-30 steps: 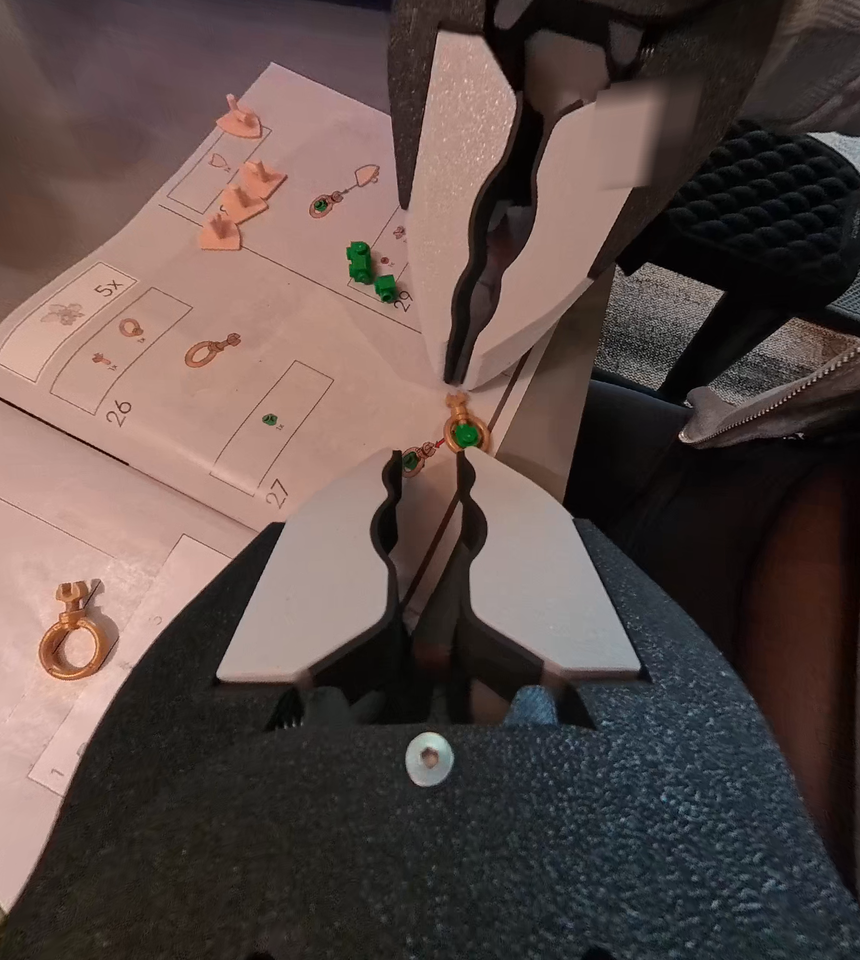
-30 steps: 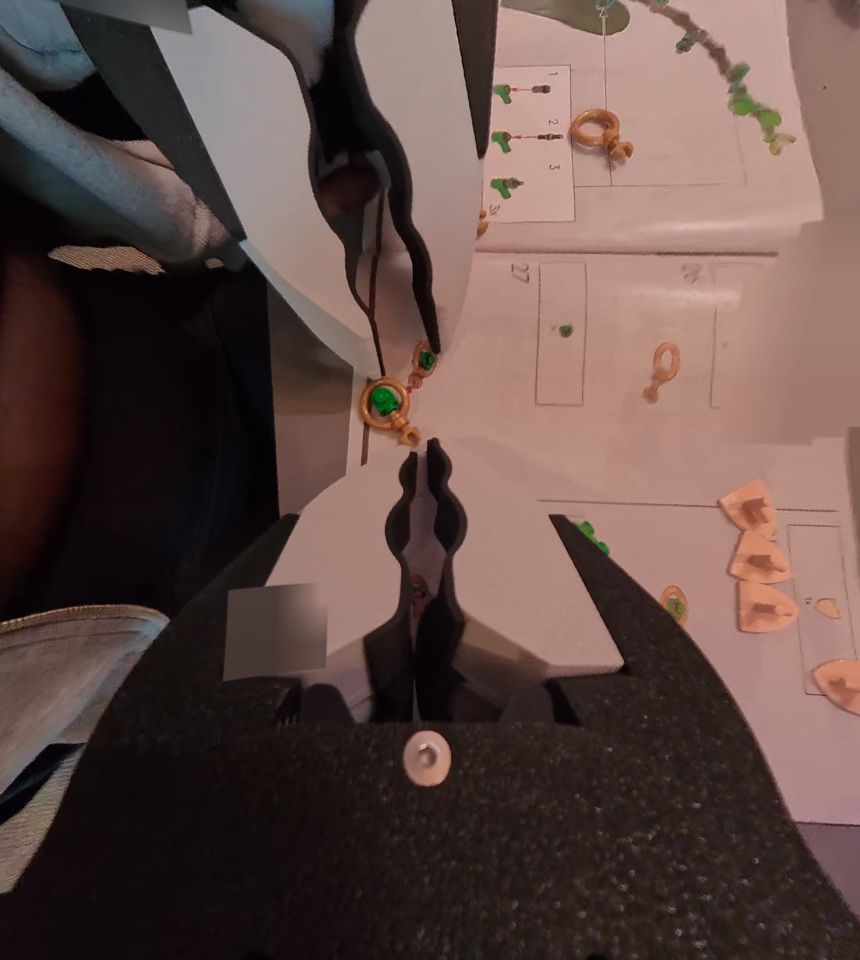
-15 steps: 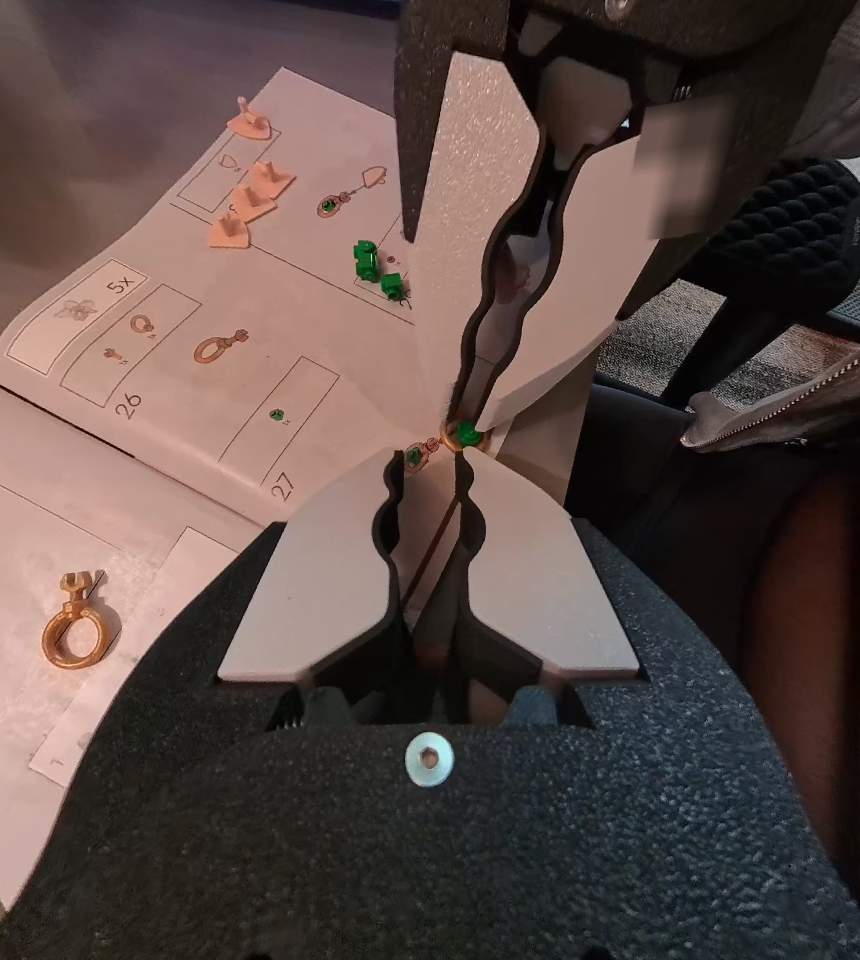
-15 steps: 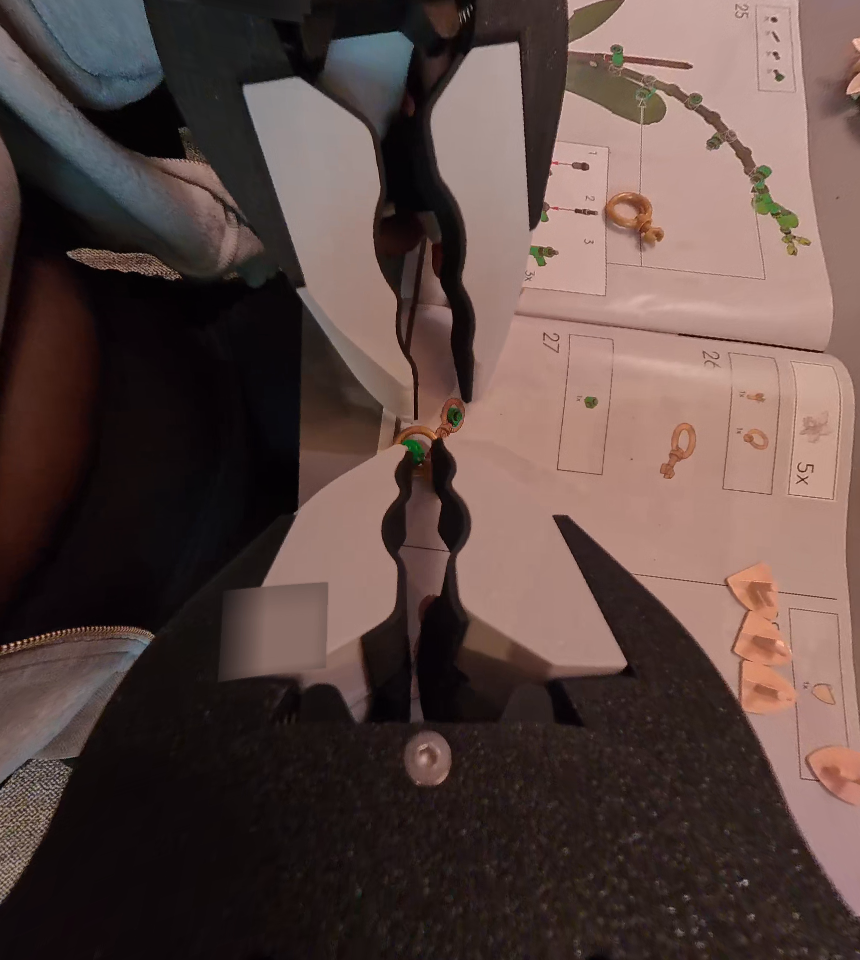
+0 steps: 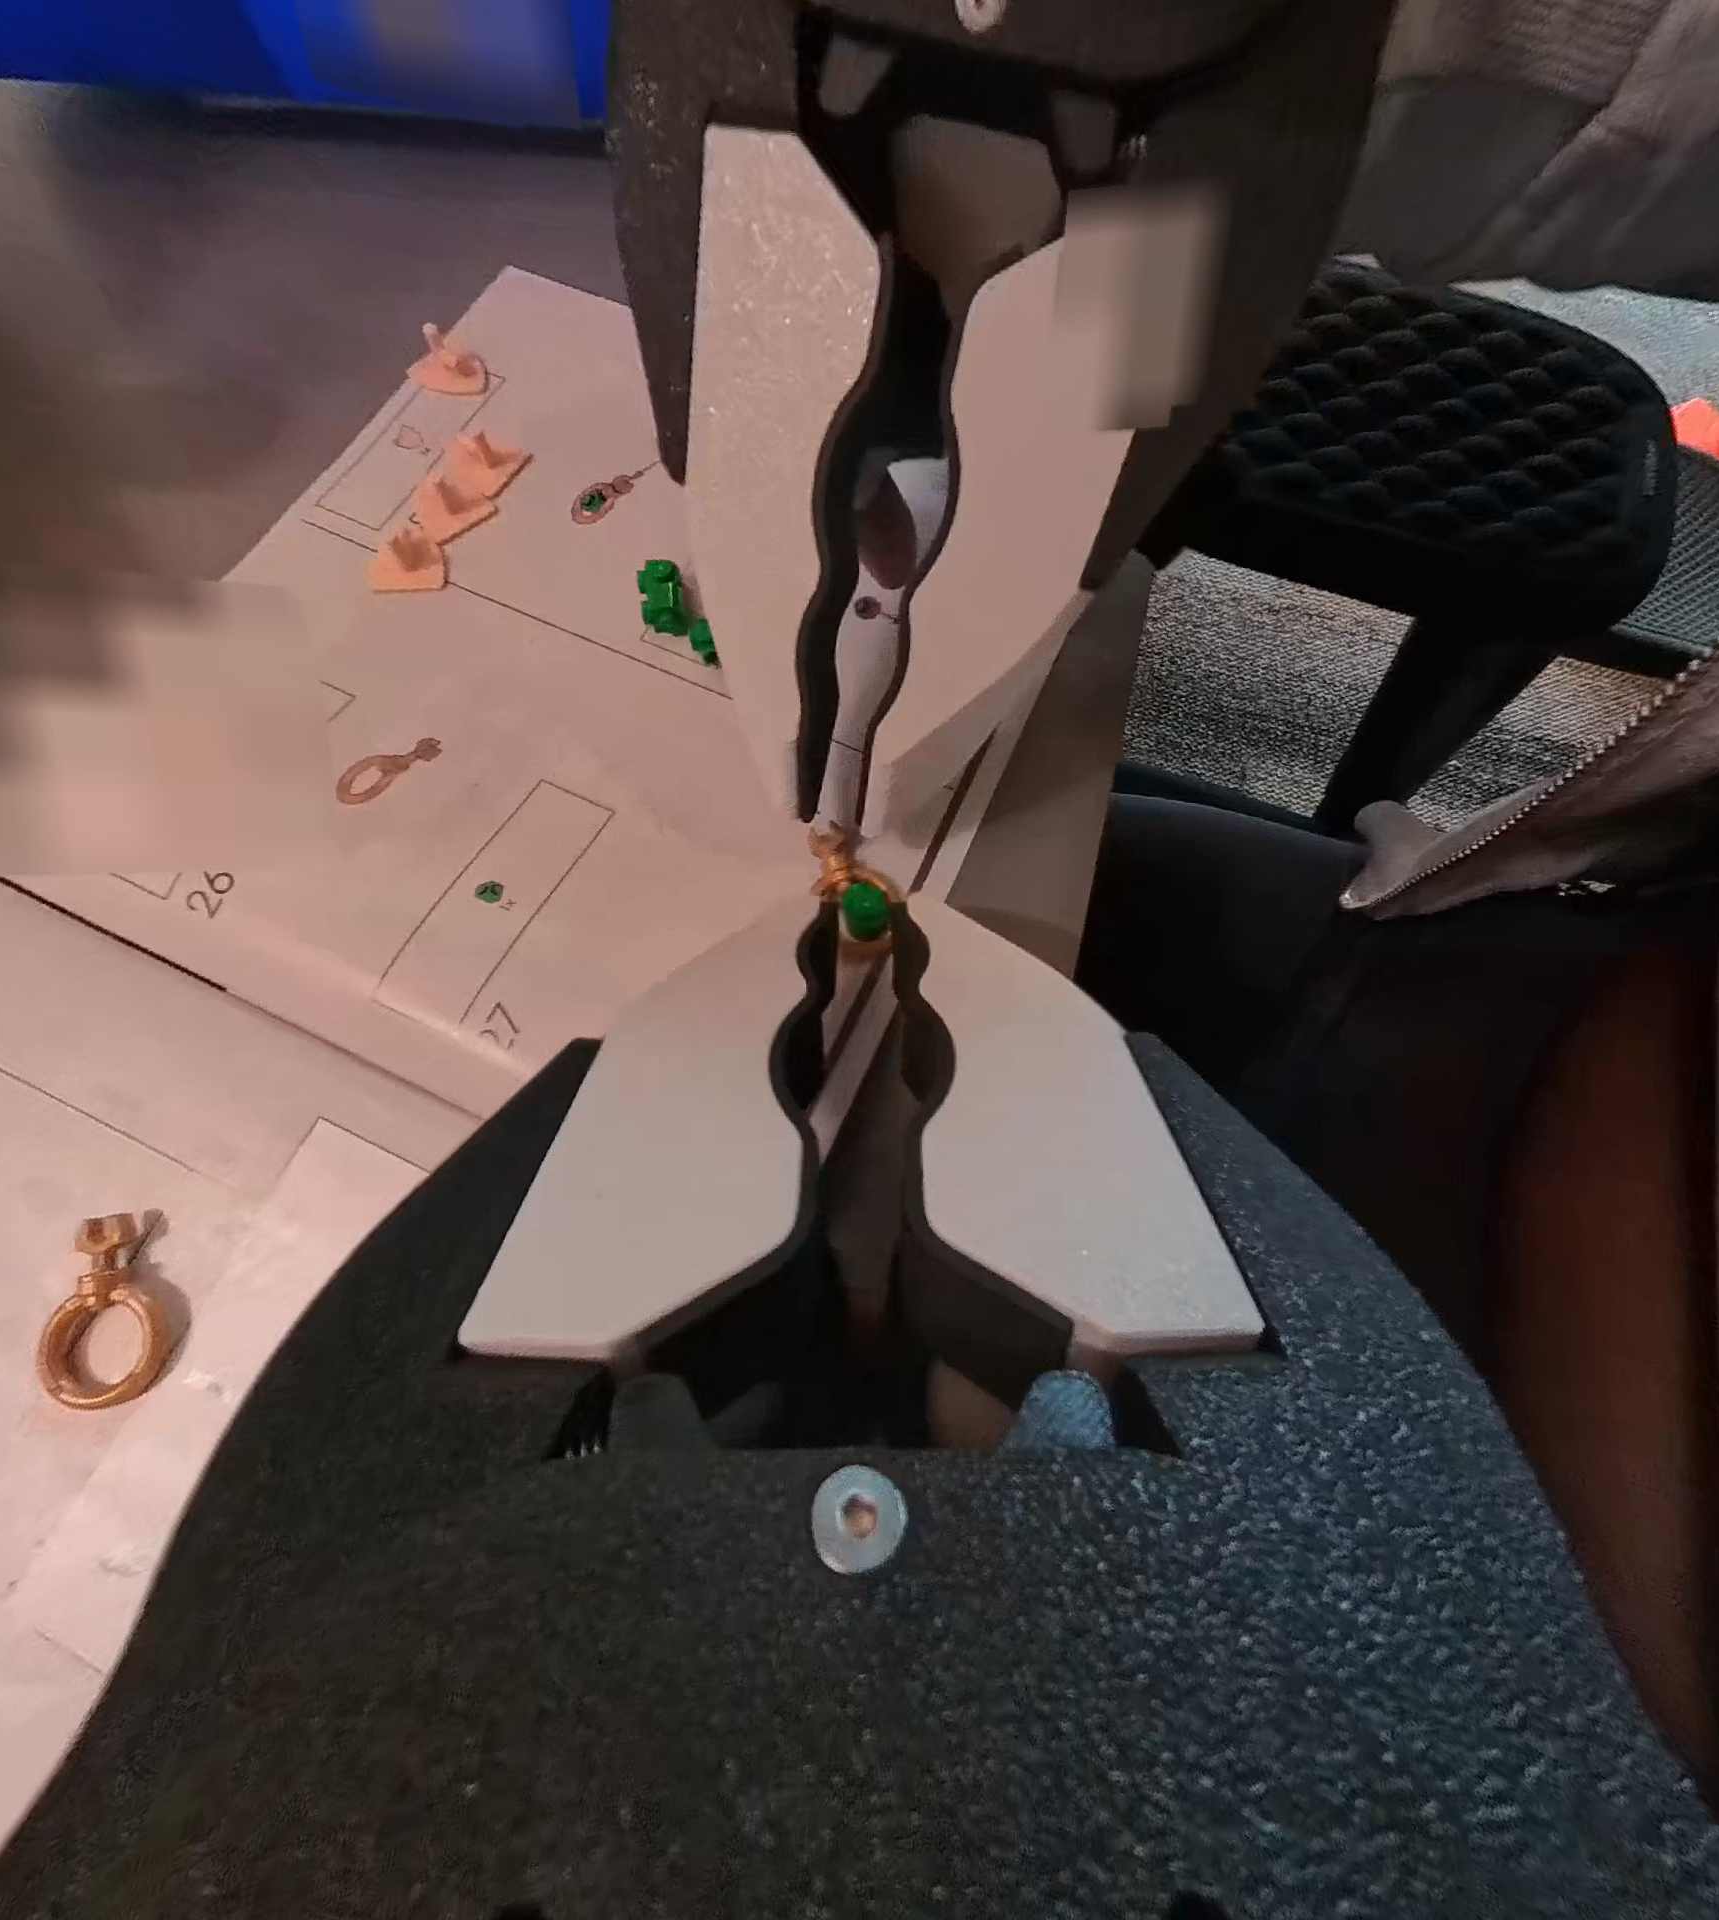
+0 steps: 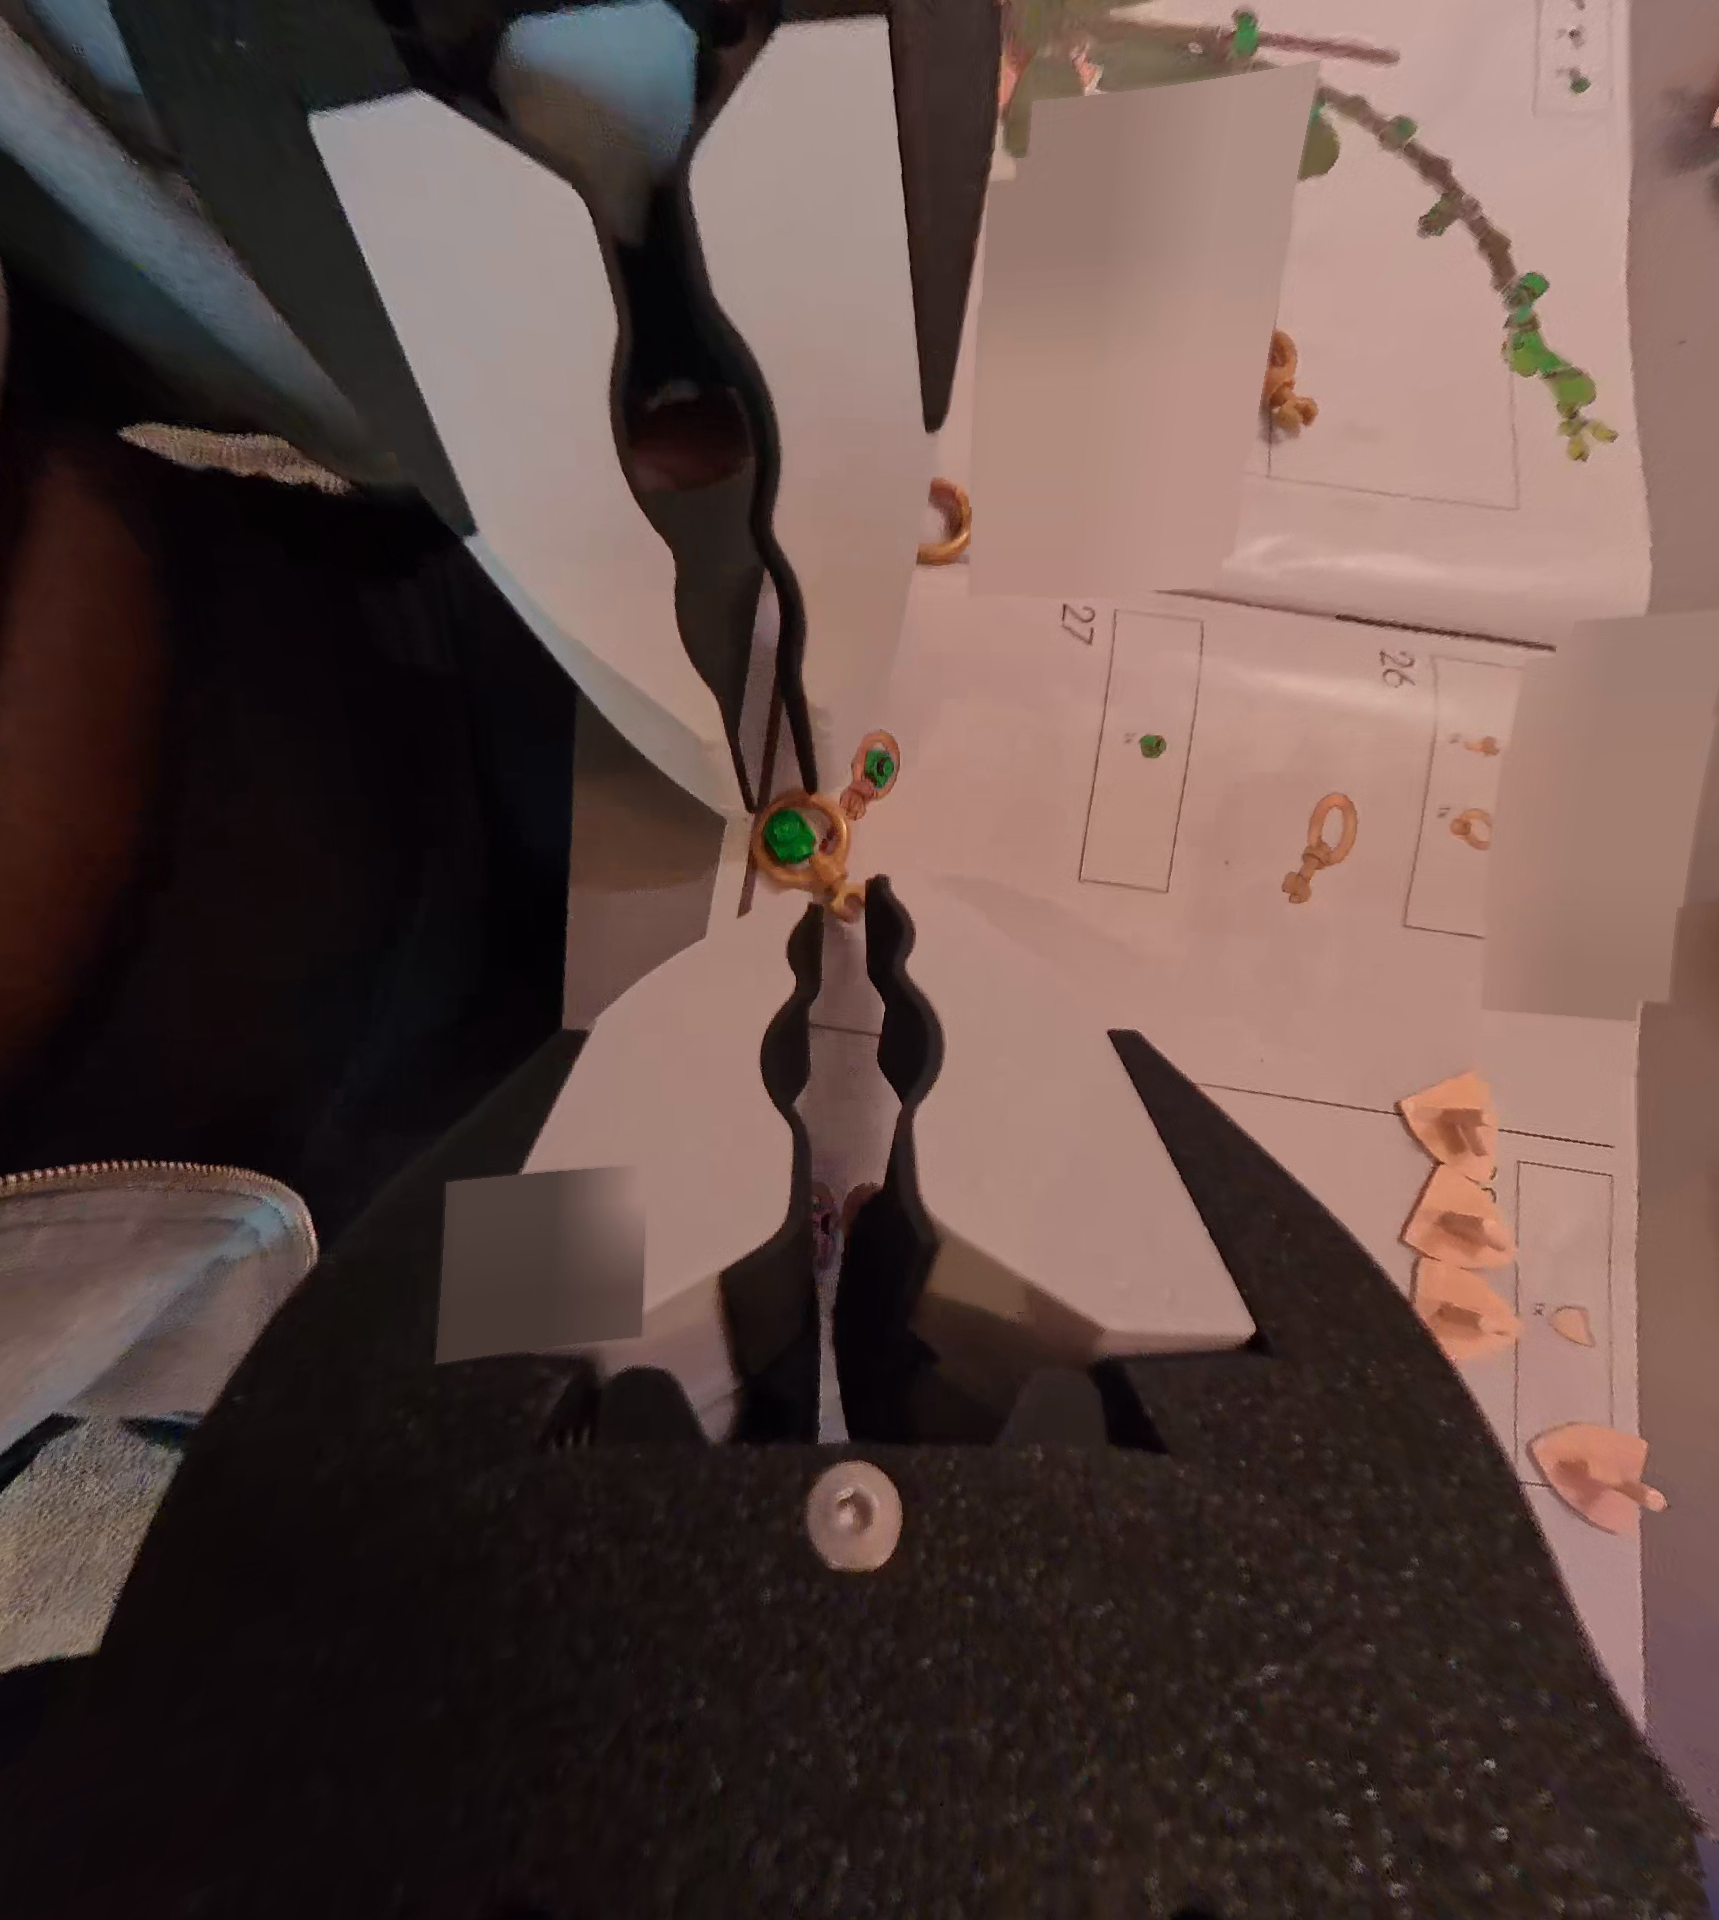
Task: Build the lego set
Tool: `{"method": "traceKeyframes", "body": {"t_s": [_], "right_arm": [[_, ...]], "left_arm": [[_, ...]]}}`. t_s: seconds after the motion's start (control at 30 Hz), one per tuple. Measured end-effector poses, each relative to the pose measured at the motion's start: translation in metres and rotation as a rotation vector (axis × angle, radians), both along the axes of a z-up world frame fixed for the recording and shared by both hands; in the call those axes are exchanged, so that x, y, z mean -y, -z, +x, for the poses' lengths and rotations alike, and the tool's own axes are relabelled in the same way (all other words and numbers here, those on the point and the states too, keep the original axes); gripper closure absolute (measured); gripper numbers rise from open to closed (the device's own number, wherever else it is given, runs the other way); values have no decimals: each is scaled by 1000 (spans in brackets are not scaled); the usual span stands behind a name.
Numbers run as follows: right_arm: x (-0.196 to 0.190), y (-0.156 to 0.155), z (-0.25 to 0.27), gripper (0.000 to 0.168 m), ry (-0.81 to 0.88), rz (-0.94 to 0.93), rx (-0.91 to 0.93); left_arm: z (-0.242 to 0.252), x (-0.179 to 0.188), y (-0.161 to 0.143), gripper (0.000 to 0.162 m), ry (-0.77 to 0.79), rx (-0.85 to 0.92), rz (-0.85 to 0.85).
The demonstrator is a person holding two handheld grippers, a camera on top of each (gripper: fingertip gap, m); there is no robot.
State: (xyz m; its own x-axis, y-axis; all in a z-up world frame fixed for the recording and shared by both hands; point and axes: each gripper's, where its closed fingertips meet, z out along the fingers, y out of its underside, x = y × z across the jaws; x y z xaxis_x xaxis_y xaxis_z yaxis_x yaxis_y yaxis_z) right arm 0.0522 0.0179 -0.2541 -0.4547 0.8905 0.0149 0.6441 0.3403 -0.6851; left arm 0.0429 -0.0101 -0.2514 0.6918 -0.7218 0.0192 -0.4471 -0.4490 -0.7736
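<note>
My left gripper (image 5: 858,928) is shut on a gold ring (image 5: 850,896) with a green stud (image 5: 863,914) seated in it, held above the open instruction booklet (image 5: 159,1039). My right gripper (image 6: 842,902) faces it tip to tip. Its jaws are slightly apart, with the ring's pin right at the tips. In the right wrist view the ring (image 6: 801,844) and stud (image 6: 788,834) sit at the left gripper's tips (image 6: 777,800). In the left wrist view the right gripper (image 5: 839,816) comes down from above.
On the booklet (image 6: 1250,935) lie a second gold ring (image 5: 107,1340), several peach petal pieces (image 5: 439,499) (image 6: 1457,1226) and loose green studs (image 5: 668,603). A black chair armrest (image 5: 1437,436) and a person's lap are beyond the table edge.
The right gripper closed in over the ring, then backed off a little with its jaws slightly parted. The left jaws narrowed onto the ring.
</note>
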Motion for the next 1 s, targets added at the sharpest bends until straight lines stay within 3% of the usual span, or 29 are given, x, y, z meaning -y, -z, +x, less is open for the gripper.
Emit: {"method": "traceKeyframes", "body": {"t_s": [0.7, 1.0], "right_arm": [[2, 7, 0, 164, -42, -29, 24], [1, 7, -1, 164, -138, -16, 56]], "left_arm": [[0, -1, 4, 156, -4, -14, -21], [0, 0, 4, 157, 20, -13, -21]]}}
